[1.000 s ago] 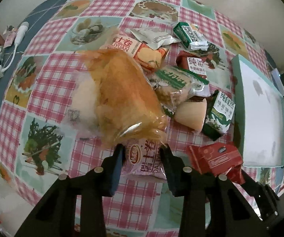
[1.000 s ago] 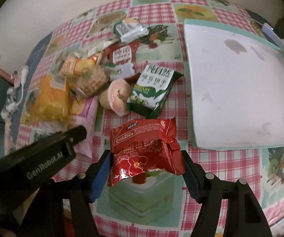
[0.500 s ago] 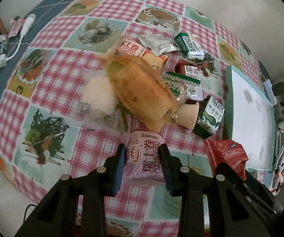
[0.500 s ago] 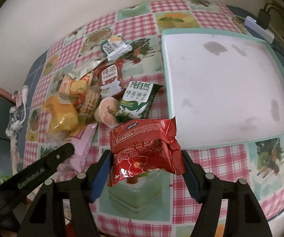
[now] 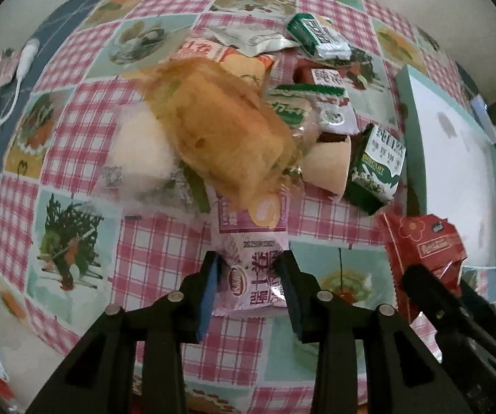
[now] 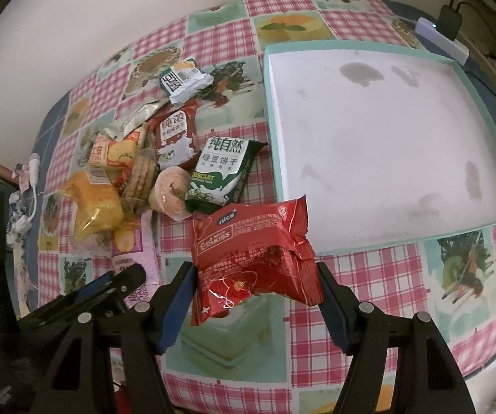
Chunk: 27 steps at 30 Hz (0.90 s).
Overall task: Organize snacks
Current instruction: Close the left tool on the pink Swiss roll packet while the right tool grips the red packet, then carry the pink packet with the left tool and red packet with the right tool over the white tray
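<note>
My left gripper (image 5: pixel 249 269) is shut on the near end of a pink snack packet (image 5: pixel 253 276) whose far end lies under a yellow-orange clear bag (image 5: pixel 220 127) in the snack pile. My right gripper (image 6: pixel 256 284) is shut on a red snack packet (image 6: pixel 253 252), held above the tablecloth near the corner of the pale teal tray (image 6: pixel 271 138). The red packet also shows in the left wrist view (image 5: pixel 424 241). The tray's white inside holds no snacks.
The pile holds a green biscuit pack (image 6: pixel 222 172), a round pastry (image 6: pixel 168 189), a dark red packet (image 6: pixel 173 134), a green-white packet (image 6: pixel 184 79) and an orange packet (image 6: pixel 111 151). A white cable (image 5: pixel 20 65) lies at the table's left edge. A power strip (image 6: pixel 441 32) sits behind the tray.
The left gripper has drawn back from the pile with the pink packet, pulling more of it out from under the yellow bag. The right gripper has lifted the red packet and swung toward the tray.
</note>
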{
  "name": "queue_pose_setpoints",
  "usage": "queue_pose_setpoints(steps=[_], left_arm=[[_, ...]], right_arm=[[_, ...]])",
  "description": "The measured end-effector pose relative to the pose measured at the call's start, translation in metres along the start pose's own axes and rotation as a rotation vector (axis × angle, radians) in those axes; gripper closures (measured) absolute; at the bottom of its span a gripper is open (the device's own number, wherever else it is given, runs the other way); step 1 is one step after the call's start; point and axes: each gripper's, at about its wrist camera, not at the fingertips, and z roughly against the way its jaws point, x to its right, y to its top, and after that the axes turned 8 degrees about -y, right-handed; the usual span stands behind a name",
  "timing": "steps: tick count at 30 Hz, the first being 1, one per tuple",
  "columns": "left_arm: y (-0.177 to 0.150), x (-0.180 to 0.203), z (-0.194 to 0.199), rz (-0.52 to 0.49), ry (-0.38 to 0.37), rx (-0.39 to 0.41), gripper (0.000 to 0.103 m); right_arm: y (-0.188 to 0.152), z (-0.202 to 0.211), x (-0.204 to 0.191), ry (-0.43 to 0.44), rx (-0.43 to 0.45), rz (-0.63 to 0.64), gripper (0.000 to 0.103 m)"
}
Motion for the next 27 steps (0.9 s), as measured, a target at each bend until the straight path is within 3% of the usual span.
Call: queue_pose_setpoints(steps=[11,14,23,27], left_arm=[[0.01,0.019,-0.019,-0.028,0.064,-0.011,0.055],[0.012,0.017,-0.034,-0.037,0.097,-0.046,0.056],[0.003,0.015,-0.021,-0.013,-0.002,-0.037,0.061],[-0.003,0.018,-0.002,-0.026,-0.027,0.018,0.062]], right_arm=[[0.0,0.0,0.003,-0.004,-0.007,-0.011,0.032],[0.001,-0.001,0.003,-0.006,-0.011,-0.016,0.032],[0.001,0.003,0.008,0.016,-0.008,-0.03,0.032],[0.001,0.01,0.015,0.062,-0.005,-0.059,0.033]])
